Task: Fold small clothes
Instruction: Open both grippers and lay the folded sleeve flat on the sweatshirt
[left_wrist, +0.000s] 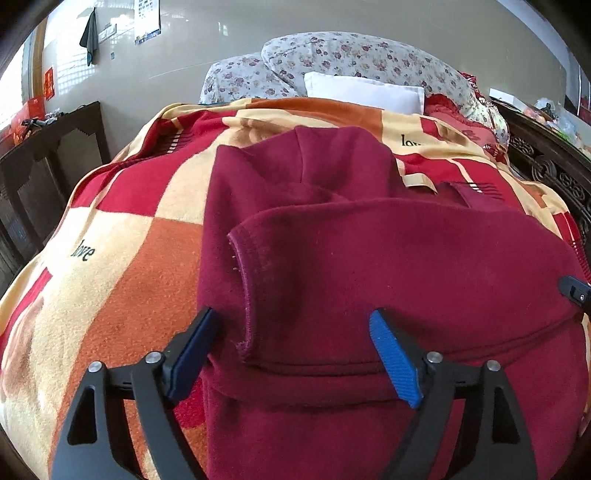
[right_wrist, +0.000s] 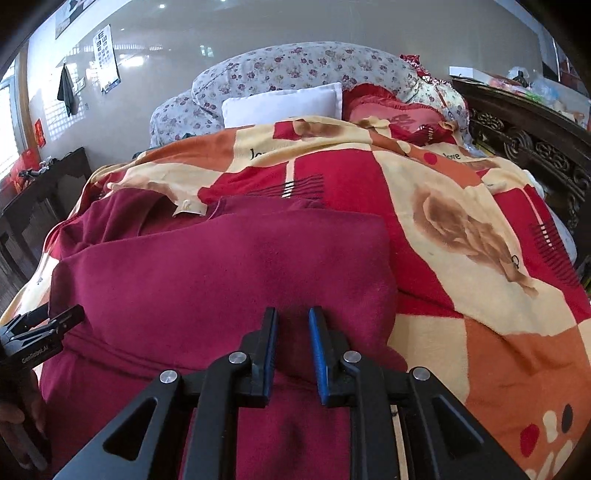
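Bed under patchwork blanket (left_wrist: 122, 236), with maroon fleece garment (left_wrist: 369, 258) spread across it, hood end toward the floral pillows (left_wrist: 351, 55). Folded-over sleeve on the garment, cuff edge lying between the wide-apart pads of the left tool (left_wrist: 291, 314), unclamped. Right tool (right_wrist: 292, 314) at the garment's opposite side, pads narrowly apart with fleece between; grip not discernible.

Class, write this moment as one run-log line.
left gripper: open over sleeve cuff | right gripper: narrow gap, over maroon garment | blanket beneath
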